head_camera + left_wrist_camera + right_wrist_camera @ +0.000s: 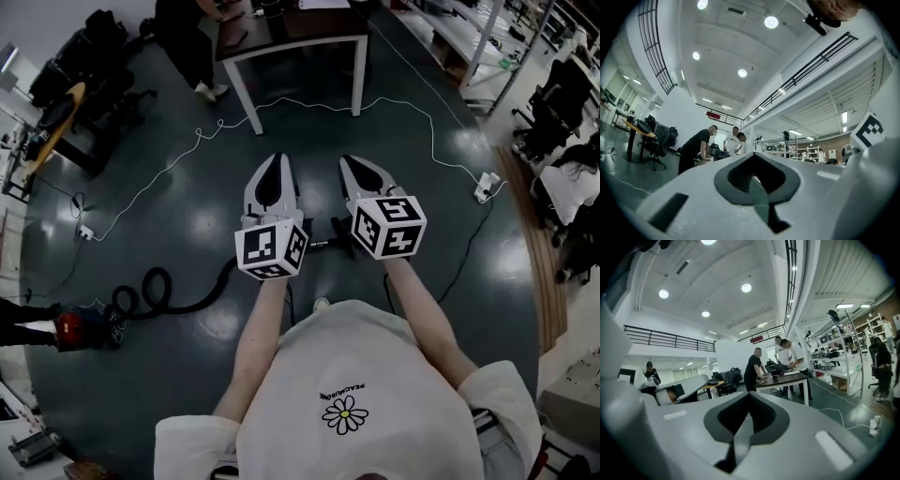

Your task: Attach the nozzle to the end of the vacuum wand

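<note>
I hold both grippers up side by side at chest height, pointing level into the room. My left gripper (275, 161) (757, 159) is shut with nothing between its jaws. My right gripper (350, 161) (749, 397) is likewise shut and empty. On the floor far below, a black vacuum hose (159, 286) curls to a red vacuum body (67, 330) at the left. A small dark part (332, 241) shows on the floor between the two marker cubes. The cubes hide most of it, and I cannot tell whether it is the wand or the nozzle.
A dark table (291, 33) with white legs stands ahead, with people (752, 369) leaning over it. A white cable (281, 101) snakes across the floor to a power strip (486, 186) at the right. Office chairs (553, 108) stand right; a desk and chairs (56, 112) stand left.
</note>
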The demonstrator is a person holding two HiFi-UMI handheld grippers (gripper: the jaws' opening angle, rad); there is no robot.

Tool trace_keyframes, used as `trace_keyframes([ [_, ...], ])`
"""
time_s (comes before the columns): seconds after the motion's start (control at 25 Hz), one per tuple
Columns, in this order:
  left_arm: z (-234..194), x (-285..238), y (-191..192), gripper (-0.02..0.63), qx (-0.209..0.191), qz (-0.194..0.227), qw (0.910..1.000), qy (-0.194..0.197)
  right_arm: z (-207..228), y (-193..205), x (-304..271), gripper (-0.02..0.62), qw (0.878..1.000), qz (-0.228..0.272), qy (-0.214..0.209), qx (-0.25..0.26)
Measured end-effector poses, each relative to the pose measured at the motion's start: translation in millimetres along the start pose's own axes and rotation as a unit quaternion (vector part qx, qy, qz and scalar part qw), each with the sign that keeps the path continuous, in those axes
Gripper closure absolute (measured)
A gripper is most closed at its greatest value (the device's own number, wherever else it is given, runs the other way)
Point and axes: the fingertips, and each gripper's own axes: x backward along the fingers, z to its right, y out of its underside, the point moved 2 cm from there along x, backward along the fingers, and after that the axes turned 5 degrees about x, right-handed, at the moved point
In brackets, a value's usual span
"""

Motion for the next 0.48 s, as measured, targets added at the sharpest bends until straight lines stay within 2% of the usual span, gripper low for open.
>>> trace_keyframes([
  [0.16, 1.5, 11.8, -5.5, 0.603, -0.004, 0.007, 0.9999, -0.007, -7.5, -3.3, 6.8, 0.588, 1.000, 0.006, -0.003, 0.014],
  [0.48, -4.3, 14.0, -6.1, 0.603, -0.011, 0.001, 0.9998, -0.016, -6.4, -10.8, 6.3, 0.588, 1.000, 0.016, -0.001, 0.009],
])
